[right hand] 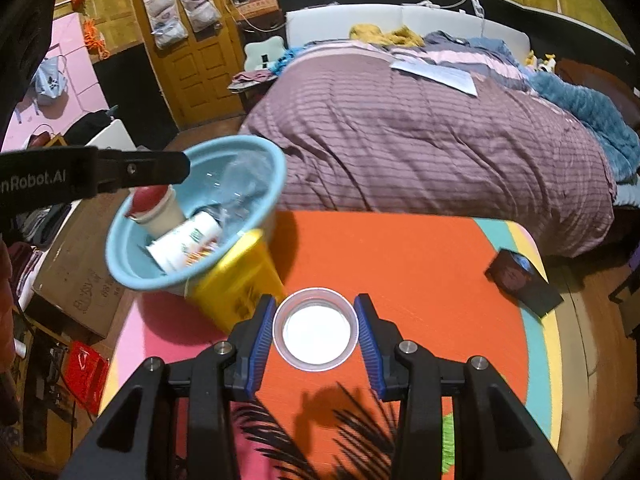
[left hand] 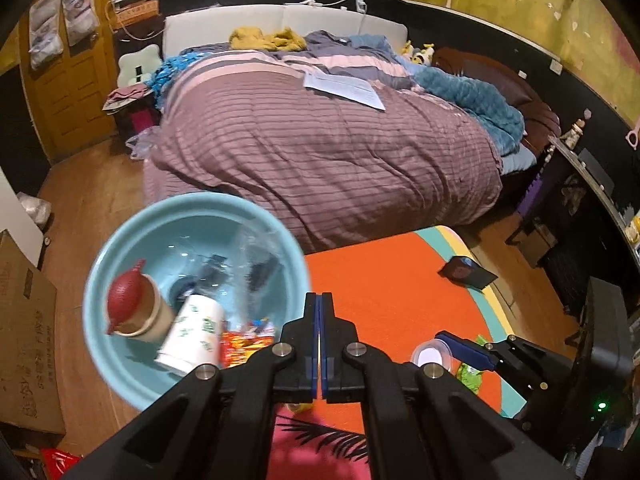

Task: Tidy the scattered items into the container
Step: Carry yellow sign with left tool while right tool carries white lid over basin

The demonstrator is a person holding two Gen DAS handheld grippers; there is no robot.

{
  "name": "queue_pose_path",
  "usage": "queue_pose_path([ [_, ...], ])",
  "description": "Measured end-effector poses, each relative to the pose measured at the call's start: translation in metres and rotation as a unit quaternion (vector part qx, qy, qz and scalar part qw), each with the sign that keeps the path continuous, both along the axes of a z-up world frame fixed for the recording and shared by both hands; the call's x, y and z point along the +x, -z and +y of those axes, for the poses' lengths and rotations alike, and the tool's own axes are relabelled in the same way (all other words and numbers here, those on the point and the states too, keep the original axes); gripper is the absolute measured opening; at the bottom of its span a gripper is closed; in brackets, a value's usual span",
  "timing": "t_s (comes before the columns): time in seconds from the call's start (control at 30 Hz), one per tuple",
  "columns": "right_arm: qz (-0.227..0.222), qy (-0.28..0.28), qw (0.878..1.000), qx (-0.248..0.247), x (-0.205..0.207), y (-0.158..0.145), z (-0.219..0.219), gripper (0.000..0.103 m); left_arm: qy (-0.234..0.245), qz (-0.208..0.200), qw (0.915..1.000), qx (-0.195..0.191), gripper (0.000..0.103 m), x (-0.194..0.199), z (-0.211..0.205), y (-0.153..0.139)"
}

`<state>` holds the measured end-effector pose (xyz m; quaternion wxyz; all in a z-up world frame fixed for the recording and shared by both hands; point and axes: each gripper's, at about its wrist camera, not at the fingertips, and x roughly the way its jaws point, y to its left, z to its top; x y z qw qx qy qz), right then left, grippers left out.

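A light blue basin [left hand: 120, 248] [right hand: 128, 268] stands at the left of the orange mat. It holds a red-lidded cup [left hand: 134, 304], a white printed cup [left hand: 192, 332], snack packets [left hand: 244, 340] and clear plastic. My left gripper [left hand: 319, 308] is shut and empty at the basin's right rim. My right gripper [right hand: 315, 312] is open around a clear round cup with a white bottom [right hand: 315, 328] on the mat; the fingers do not touch it. A yellow packet [right hand: 236, 280] lies beside the basin. A green packet [left hand: 470, 374] lies near the right gripper.
A bed with a striped purple quilt [left hand: 320, 140] lies beyond the mat [left hand: 400, 288]. A dark card [left hand: 466, 272] [right hand: 524, 280] rests at the mat's far right edge. A cardboard box [left hand: 24, 320] stands left of the basin. Dark furniture lines the right side.
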<state>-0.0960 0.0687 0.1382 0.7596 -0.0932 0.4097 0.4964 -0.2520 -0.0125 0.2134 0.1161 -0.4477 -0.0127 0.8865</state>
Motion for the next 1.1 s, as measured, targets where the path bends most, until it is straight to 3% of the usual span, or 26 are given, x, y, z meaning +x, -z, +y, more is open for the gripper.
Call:
queue_pose_path([
  [0.23, 0.002, -0.008, 1.0, 0.003, -0.017, -0.012, 0.016, 0.043, -0.002, -0.021, 0.9997, 0.011, 0.0, 0.017, -0.023, 0.008],
  [0.6, 0.003, 0.006, 1.0, -0.019, -0.027, 0.001, 0.005, 0.043, 0.018, -0.098, 0.995, 0.01, 0.002, 0.03, -0.012, 0.06],
  [0.7, 0.006, 0.012, 1.0, -0.022, -0.025, 0.006, 0.001, 0.043, 0.024, -0.105, 0.9941, 0.009, 0.026, 0.027, -0.007, 0.064],
  [0.77, 0.01, 0.014, 1.0, -0.023, -0.024, 0.008, -0.001, 0.043, 0.024, -0.105, 0.9942, 0.003, 0.047, 0.025, -0.004, 0.066],
  [0.83, 0.013, 0.015, 1.0, -0.023, -0.023, 0.01, -0.003, 0.043, 0.025, -0.113, 0.9933, 0.0, 0.056, 0.021, -0.001, 0.07],
  [1.1, 0.019, 0.021, 0.999, -0.023, -0.013, 0.015, -0.006, 0.043, 0.038, -0.144, 0.9888, 0.006, 0.057, 0.011, 0.011, 0.086],
])
